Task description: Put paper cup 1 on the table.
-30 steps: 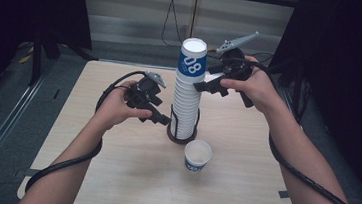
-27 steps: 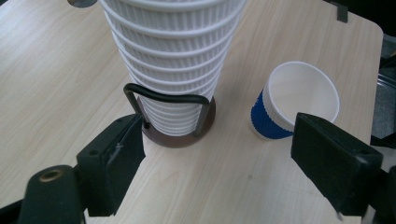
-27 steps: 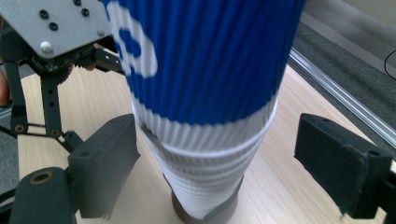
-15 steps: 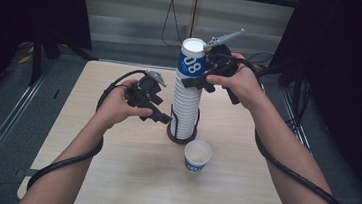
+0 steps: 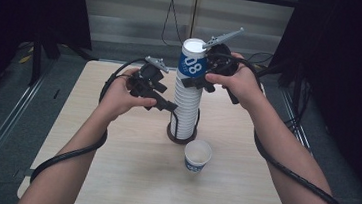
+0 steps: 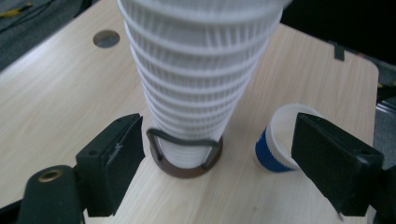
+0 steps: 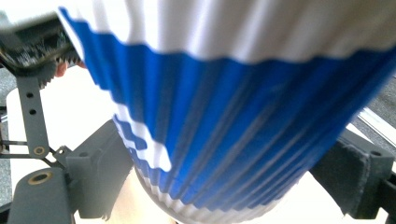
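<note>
A tall stack of white ribbed paper cups (image 5: pixel 187 107) stands in a brown ring holder (image 5: pixel 182 135) at the table's middle. Its top cup (image 5: pixel 192 63) is blue and white with "08" on it. My right gripper (image 5: pixel 193 80) is shut on that top cup (image 7: pixel 233 107), a jaw touching each side. My left gripper (image 5: pixel 171 106) is at the stack's left side, halfway up. In the left gripper view my left gripper (image 6: pixel 217 140) is open, its jaws standing wide on either side of the stack (image 6: pixel 201 70), with a gap on the right.
A single blue-and-white cup (image 5: pixel 198 156) stands upright on the wooden table (image 5: pixel 111 175) just in front of the holder, also seen as the cup (image 6: pixel 275 149) beside the holder (image 6: pixel 187 170). Black cables trail from both grippers along the forearms. A round hole (image 6: pixel 106 38) is in the tabletop.
My right gripper has moved left from beside the stack onto the top cup. My left gripper has risen a little along the stack.
</note>
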The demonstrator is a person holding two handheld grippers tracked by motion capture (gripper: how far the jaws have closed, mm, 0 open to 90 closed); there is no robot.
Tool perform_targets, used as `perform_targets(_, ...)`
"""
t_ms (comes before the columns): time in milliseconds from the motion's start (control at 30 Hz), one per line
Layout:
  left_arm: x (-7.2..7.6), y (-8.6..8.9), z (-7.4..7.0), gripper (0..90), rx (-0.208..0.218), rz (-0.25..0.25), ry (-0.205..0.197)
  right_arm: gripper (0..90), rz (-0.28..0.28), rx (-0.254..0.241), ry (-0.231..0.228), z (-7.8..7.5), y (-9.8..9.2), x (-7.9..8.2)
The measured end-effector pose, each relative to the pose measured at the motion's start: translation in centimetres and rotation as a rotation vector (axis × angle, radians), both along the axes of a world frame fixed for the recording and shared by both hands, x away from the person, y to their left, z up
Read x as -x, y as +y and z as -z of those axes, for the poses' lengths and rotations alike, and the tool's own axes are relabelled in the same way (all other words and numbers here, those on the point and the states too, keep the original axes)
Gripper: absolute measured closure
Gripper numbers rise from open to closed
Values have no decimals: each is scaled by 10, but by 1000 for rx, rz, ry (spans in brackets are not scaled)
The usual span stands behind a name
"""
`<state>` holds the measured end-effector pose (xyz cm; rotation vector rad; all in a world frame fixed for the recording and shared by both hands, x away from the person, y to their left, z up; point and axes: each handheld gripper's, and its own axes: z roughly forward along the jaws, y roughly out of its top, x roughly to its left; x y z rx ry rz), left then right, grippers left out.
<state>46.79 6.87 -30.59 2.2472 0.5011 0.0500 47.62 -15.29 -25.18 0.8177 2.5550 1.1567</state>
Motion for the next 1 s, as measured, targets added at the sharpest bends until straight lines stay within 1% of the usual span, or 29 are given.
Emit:
perform_targets(67, -3, -3, -6, 167, 12, 1, -6, 122, 1, -1, 0, 0, 0, 0)
perform_targets(100, -3, -5, -8, 167, 27, -6, -2, 122, 3, -1, 1, 0, 0, 0)
perform_targets(200, -4, -10, -13, 167, 29, -9, -16, 122, 2, -2, -1, 0, 0, 1)
perform_targets(267, -6, -13, -14, 166, 41, -9, -17, 122, -1, -3, -3, 1, -1, 0)
perform_targets(333, -7, -15, -14, 164, 42, -25, -27, 123, 0, -3, -3, 1, 0, 1)
perform_targets(367, -8, -17, -14, 163, 50, -35, -28, 122, 1, -2, -4, 0, 0, 1)
perform_targets(433, -9, -19, -15, 162, 61, -38, -32, 123, 2, -2, -3, 0, 0, 1)
perform_targets(533, -10, -21, -16, 163, 81, -62, -50, 123, 4, -3, -5, 1, -1, 1)
perform_targets(600, -11, -22, -16, 172, 97, -57, -54, 123, 6, -4, -3, 1, -1, 2)
perform_targets(633, -11, -22, -16, 187, 94, -47, -58, 123, 3, -8, -5, 1, -1, 2)
perform_targets(667, -11, -23, -15, 194, 86, -50, -66, 124, 4, -7, -5, 1, -2, 2)
perform_targets(733, -12, -25, -14, 208, 61, -39, -75, 124, 5, -5, -6, 1, -2, 3)
perform_targets(867, -11, -27, -15, 209, 58, -35, -79, 126, 7, 2, -3, 0, -4, 3)
perform_targets(967, -11, -27, -14, 210, 63, -32, -83, 126, 13, 3, 1, -1, -5, 4)
perform_targets(1000, -11, -27, -13, 211, 70, -38, -77, 127, 17, 4, -1, -1, -5, 4)
